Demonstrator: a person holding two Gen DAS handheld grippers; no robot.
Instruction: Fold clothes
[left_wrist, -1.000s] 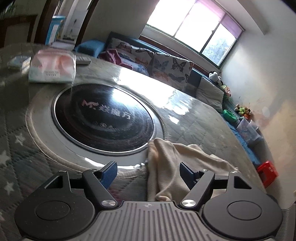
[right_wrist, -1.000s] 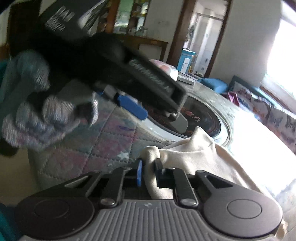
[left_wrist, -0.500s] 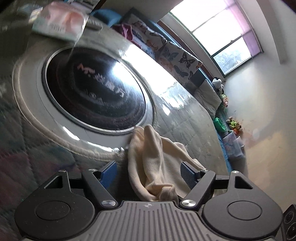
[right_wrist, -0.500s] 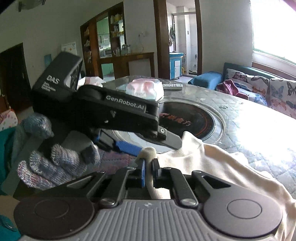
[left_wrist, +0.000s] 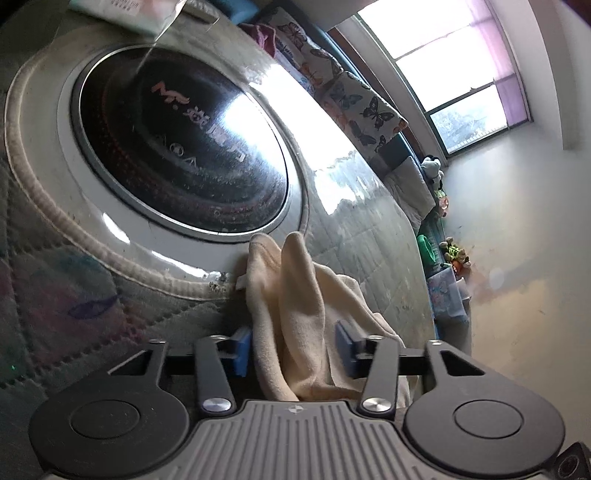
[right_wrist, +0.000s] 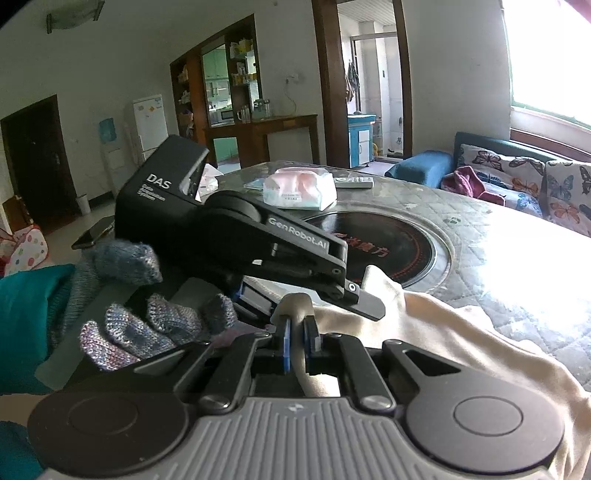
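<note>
Covering the round table (right_wrist: 498, 236) is a quilted cloth, with a black glass cooktop (left_wrist: 177, 140) set in its middle. Cream garment (left_wrist: 295, 314) lies bunched at the near edge, partly lifted for a fold. Right gripper (right_wrist: 295, 338) is clamped tight on a pinched ridge of it, likely anchoring one corner. Left gripper (left_wrist: 293, 352) has just been closing around a second hump of cloth; pads look close, contact unclear. Gloved hand (right_wrist: 147, 317) holds it alongside.

You see one cream garment (left_wrist: 295, 306), soft and rumpled, lying on the quilted table cover just beside the round black glass plate. Its near edge rises in two upright folds; the rest (right_wrist: 461, 339) spreads flat rightward.
</note>
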